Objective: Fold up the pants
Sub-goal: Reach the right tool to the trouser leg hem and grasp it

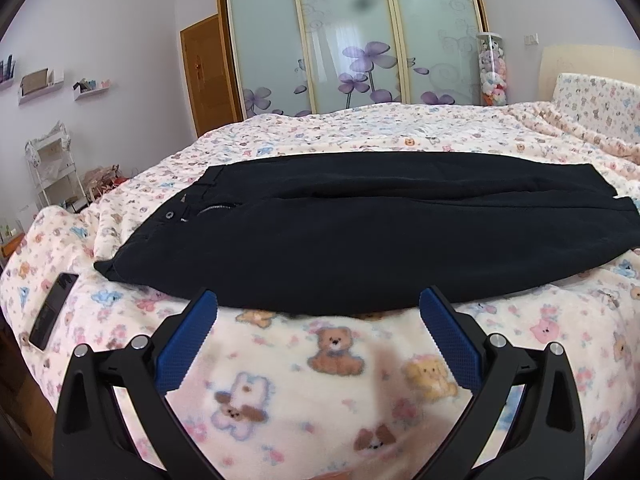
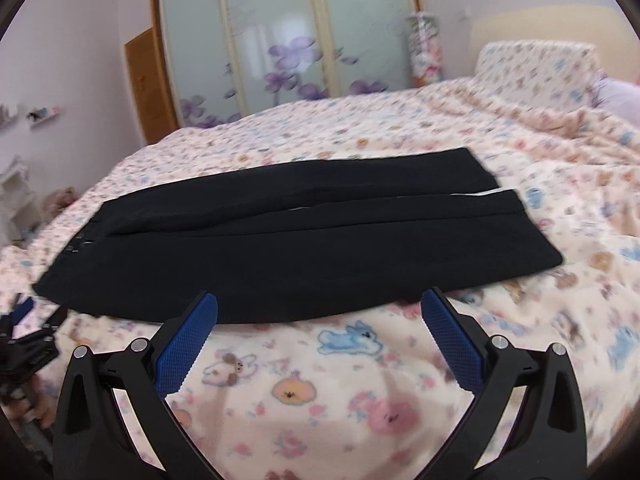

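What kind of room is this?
Most likely a home bedroom: a bed under a teddy-bear blanket, a sliding-door wardrobe with purple flowers, and black pants laid out flat.

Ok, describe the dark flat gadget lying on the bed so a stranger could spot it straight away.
Start at the big bed under its pink teddy-bear fleece blanket, where black trousers lie spread flat. Look past their waistband end toward the blanket's near left corner: there lies a slim black rectangular phone-like slab. It is the only hard, glossy thing on the blanket, apart from the trousers.
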Tool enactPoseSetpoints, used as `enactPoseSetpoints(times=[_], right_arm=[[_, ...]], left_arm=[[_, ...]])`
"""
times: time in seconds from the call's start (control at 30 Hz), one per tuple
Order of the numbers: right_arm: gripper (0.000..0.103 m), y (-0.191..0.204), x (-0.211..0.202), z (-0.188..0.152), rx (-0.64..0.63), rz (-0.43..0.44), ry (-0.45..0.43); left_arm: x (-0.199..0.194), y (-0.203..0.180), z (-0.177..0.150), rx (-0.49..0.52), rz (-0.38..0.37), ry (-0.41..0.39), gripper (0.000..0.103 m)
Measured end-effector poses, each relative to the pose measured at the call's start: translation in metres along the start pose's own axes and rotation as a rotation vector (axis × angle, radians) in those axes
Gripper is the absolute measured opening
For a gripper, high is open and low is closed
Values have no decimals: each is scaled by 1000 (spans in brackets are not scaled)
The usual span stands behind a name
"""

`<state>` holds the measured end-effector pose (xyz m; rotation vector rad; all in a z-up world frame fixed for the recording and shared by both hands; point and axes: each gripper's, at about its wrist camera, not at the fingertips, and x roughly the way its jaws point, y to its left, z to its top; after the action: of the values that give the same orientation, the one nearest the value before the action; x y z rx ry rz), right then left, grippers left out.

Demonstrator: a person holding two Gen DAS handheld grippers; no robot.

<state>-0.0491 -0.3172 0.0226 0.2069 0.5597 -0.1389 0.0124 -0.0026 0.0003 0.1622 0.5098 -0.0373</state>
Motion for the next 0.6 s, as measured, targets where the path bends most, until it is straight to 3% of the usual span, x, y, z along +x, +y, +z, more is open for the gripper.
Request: enactPoseSetpoints(times=[0.1,0.2,0.33,0.4,0.6], right_arm=[[102,-31,8,34,36,103,15],[102,-66,21,69,90,128,29],[102,-128,58,119,222,118,76],[102,-159,85,139,294,110,92],[102,-226,162,172,369,61,122]], left_arm=[[0,-6,8,-4,-24,-13,101],[3,-17,20,-22,-64,-40,101],[16,-30,28,-39,-94,-54,101],[28,-39,24,-21,-109,-22,101],[38,-50,17,32,-118,0,101]])
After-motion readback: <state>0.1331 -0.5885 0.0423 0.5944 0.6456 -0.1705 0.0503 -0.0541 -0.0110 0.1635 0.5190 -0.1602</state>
